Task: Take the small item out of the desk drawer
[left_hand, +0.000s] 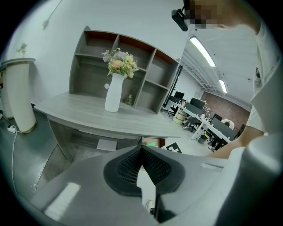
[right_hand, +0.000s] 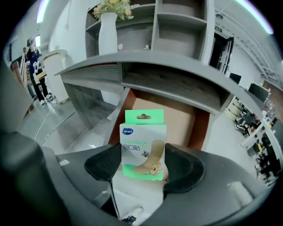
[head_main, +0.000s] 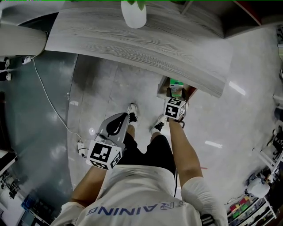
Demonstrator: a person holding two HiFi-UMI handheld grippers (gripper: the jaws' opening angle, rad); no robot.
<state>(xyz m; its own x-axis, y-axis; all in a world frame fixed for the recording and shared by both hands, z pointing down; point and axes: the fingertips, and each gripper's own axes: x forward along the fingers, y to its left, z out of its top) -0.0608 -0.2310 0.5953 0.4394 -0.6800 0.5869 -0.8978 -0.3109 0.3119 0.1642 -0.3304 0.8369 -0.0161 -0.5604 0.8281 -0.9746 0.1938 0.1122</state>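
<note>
A green and white bandage box (right_hand: 142,148) stands upright between the black pads of my right gripper (right_hand: 143,167), which is shut on its two sides. Behind the box is the open desk drawer (right_hand: 177,117), brown inside, pulled out from under the grey desk top (right_hand: 146,66). In the head view the right gripper (head_main: 176,96) holds the box (head_main: 176,88) just above the drawer (head_main: 162,87) at the desk's near edge. My left gripper (head_main: 124,118) hangs low by the person's left leg, away from the desk. Its pads meet at the tip, with nothing held, in the left gripper view (left_hand: 141,151).
A white vase (head_main: 133,13) with flowers stands on the desk (head_main: 132,44), with an open shelf unit (left_hand: 132,70) behind it. A white cable (head_main: 48,101) runs over the floor to a power strip (head_main: 82,148). A person (right_hand: 34,66) stands far off to the left.
</note>
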